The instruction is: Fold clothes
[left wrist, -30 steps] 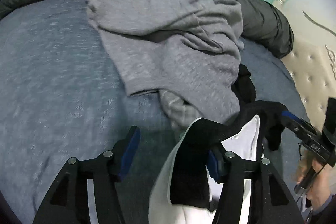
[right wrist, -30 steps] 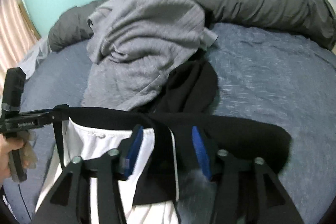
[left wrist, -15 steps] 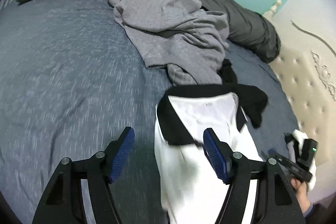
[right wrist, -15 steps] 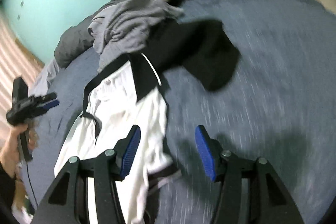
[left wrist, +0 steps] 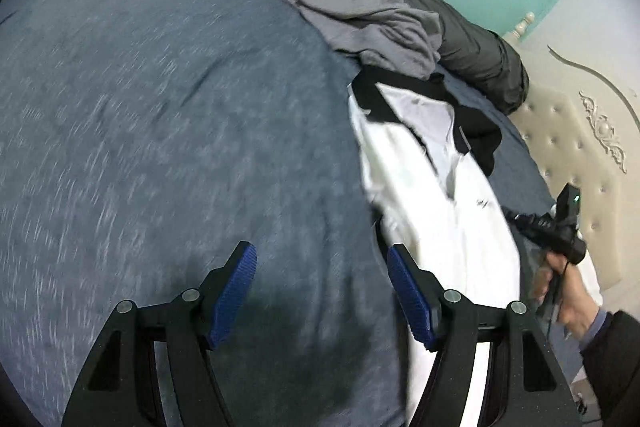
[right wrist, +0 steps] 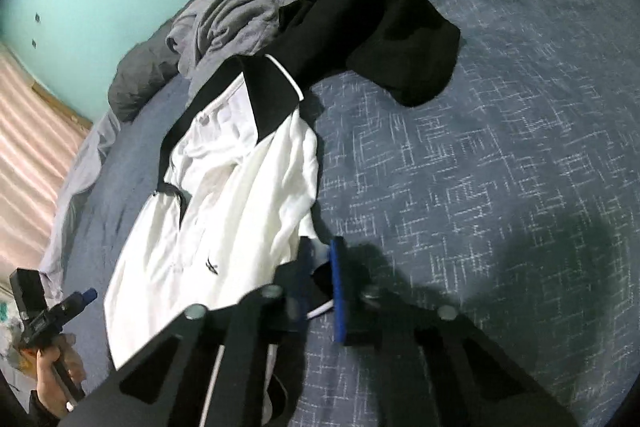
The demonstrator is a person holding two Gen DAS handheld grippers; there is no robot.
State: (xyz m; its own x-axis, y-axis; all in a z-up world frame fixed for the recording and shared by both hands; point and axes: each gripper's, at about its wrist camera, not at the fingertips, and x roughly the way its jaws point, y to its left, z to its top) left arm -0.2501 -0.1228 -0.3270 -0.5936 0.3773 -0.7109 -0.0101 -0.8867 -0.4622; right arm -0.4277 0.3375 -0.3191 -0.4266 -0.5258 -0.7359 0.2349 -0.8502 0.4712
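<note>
Shirt (right wrist: 224, 195) hem — between right fingers (right wrist: 338, 291), pinched

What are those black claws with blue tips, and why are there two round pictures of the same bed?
No robot here: a person holds a two-finger gripper in each hand, and each carries a wide-angle camera looking along its fingers, hence two round views. The left gripper is open over the blue bedspread and holds nothing. The right gripper has its pads nearly together at the edge of a white shirt with black collar and sleeves; whether it grips the fabric is unclear. The shirt lies spread on the bed. Beyond it sit a crumpled grey garment and a rolled dark duvet.
</note>
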